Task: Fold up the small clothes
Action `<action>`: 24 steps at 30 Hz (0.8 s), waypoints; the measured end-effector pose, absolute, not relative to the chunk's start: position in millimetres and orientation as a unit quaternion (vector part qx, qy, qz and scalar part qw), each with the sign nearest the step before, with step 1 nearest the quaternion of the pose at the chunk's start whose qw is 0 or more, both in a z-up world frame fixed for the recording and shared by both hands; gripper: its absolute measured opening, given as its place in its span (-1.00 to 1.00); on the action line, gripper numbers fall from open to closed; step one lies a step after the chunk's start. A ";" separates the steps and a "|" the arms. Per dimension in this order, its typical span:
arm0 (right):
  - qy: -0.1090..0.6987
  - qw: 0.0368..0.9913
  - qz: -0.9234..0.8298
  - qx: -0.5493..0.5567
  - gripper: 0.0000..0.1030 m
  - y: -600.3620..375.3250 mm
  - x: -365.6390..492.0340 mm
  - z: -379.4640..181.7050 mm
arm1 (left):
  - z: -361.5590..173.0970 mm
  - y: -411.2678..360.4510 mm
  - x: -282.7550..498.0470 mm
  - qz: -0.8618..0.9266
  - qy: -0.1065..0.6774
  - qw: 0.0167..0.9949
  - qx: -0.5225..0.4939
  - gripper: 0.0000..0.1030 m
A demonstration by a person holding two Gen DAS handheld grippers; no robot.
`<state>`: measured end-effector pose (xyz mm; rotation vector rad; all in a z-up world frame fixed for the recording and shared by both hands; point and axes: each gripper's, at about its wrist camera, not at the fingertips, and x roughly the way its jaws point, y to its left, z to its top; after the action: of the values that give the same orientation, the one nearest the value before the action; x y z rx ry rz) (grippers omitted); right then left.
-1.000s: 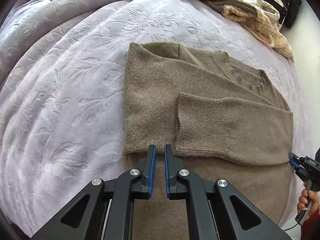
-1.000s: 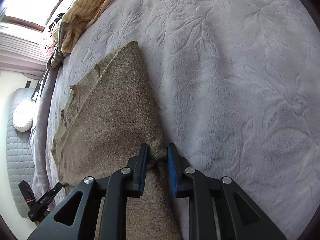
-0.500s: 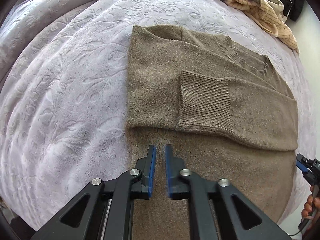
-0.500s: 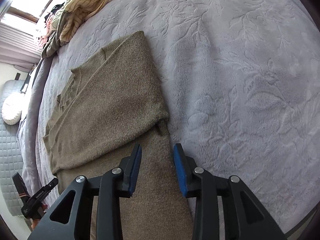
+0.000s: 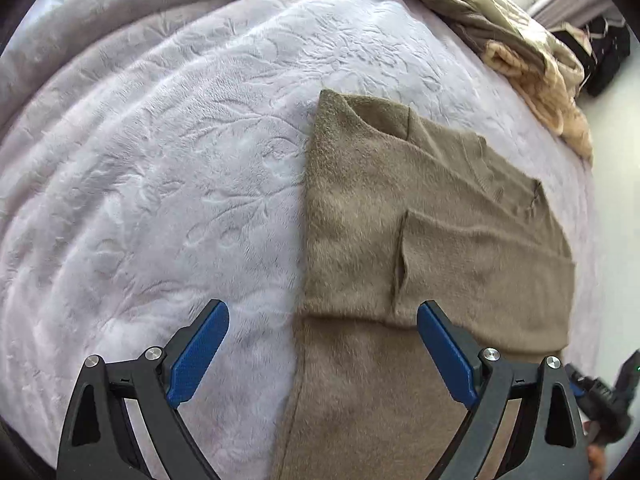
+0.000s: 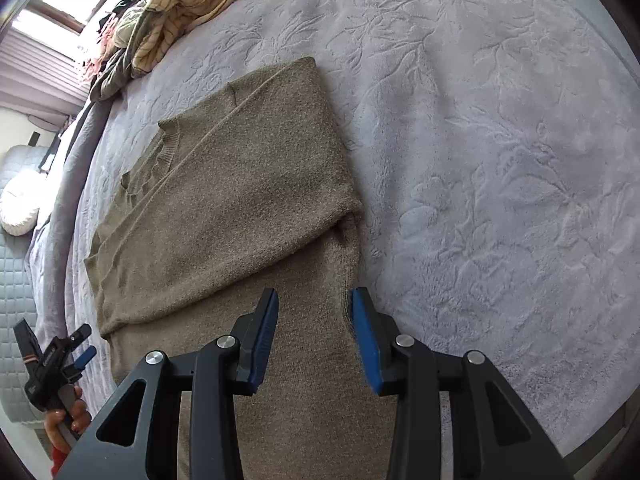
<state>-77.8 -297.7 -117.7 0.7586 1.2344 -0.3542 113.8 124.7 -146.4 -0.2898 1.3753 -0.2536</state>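
A: The brown fuzzy knitted sweater (image 5: pixel 400 240) lies flat on the pale lilac embossed bedspread (image 5: pixel 160 200). Its far part is already folded: a sleeve with ribbed cuff lies across the chest, and the neckline is on the far right side. The near part, toward the hem, lies in a single layer under both grippers.

B: So which step is this?

A: I judge that a fold was just laid down and is being released. The left gripper (image 5: pixel 322 344) is opening, its blue pads very wide, one over the bedspread and one over the sweater; nothing is pressed between them. The right gripper (image 6: pixel 314 334) is also opening, about half wide, above the right edge of the sweater, which passes between the pads but is not pinched.

B: And the next move?

A: Probably to take the near hem at its two corners and bring it over the folded part. The knit is soft, so both sides should rise together.

B: The pose of the hands?

A: Both grippers point steeply down at the bed. The left hand (image 6: pixel 66 420) grips its handle at the near left.
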 end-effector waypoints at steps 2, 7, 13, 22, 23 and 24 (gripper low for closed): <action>0.563 0.729 -0.167 0.351 -0.19 -301.1 -79.4 -122.4 | -156.7 128.3 122.2 -0.137 0.639 0.739 -0.164 0.85; 0.560 0.720 -0.173 0.373 -0.19 -306.5 -84.3 -126.1 | -178.5 123.4 126.3 -0.151 0.661 0.715 -0.171 -0.44; 0.564 0.729 -0.164 0.350 -0.19 -299.5 -84.0 -118.8 | -165.2 132.3 120.8 -0.158 0.631 0.743 -0.157 -0.66; 0.569 0.725 -0.160 0.354 -0.19 -294.0 -87.2 -119.7 | -169.3 142.4 111.6 -0.147 0.633 0.749 -0.128 -0.66; 0.569 0.724 -0.159 0.355 -0.19 -293.2 -88.4 -118.5 | -166.3 141.2 110.0 -0.143 0.632 0.752 -0.119 -0.66; 0.568 0.724 -0.159 0.358 -0.19 -292.2 -90.0 -117.1 | -163.3 140.4 108.2 -0.139 0.632 0.754 -0.112 -0.66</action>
<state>-90.0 -292.2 -117.1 0.7893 1.2548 -0.3511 108.2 140.4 -163.3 -0.2447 1.3779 -0.3028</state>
